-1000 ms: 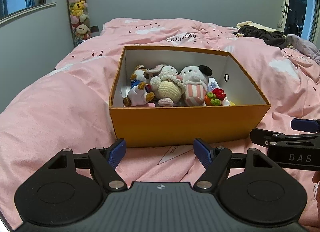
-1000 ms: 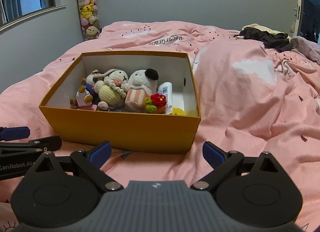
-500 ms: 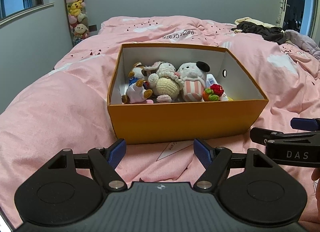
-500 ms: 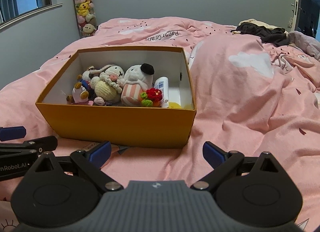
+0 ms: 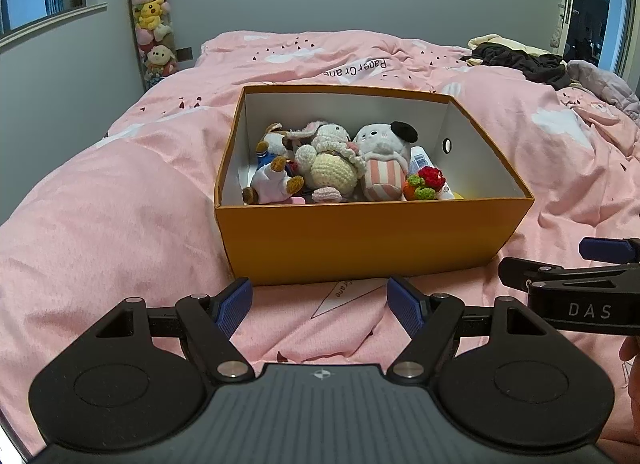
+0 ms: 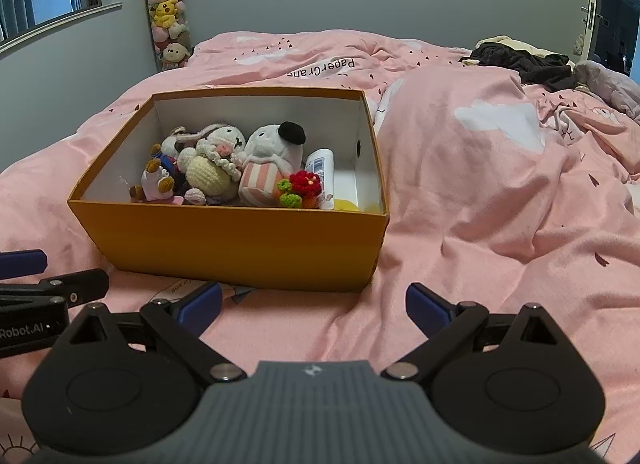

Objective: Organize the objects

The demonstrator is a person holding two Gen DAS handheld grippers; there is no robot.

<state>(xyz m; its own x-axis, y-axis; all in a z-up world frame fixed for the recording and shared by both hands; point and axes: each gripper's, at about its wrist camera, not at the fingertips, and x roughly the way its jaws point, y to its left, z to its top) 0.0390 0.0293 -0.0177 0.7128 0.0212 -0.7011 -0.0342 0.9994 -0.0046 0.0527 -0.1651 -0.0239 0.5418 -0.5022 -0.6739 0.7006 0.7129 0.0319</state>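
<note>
An orange cardboard box (image 5: 360, 240) (image 6: 240, 240) stands on the pink bed. Inside lie several plush toys: a duck doll (image 5: 272, 180), a crocheted bunny (image 5: 332, 160) (image 6: 216, 164), a grey striped plush (image 5: 384, 160) (image 6: 268, 168), a red and green crochet piece (image 5: 426, 184) (image 6: 300, 186) and a white tube (image 6: 322, 176). My left gripper (image 5: 320, 302) is open and empty, just short of the box's near wall. My right gripper (image 6: 314, 304) is open and empty, near the box's front right corner.
The pink duvet (image 5: 120, 224) (image 6: 500, 192) covers the bed. Dark clothes (image 5: 516, 60) (image 6: 528, 60) lie at the far right. A column of plush toys (image 5: 152, 32) stands by the grey wall at the far left. A door (image 5: 600, 12) is at the right.
Both grippers have risen and drawn back slightly, so more of the box's inside shows. Both stay open and empty. The box and toys have not moved.
</note>
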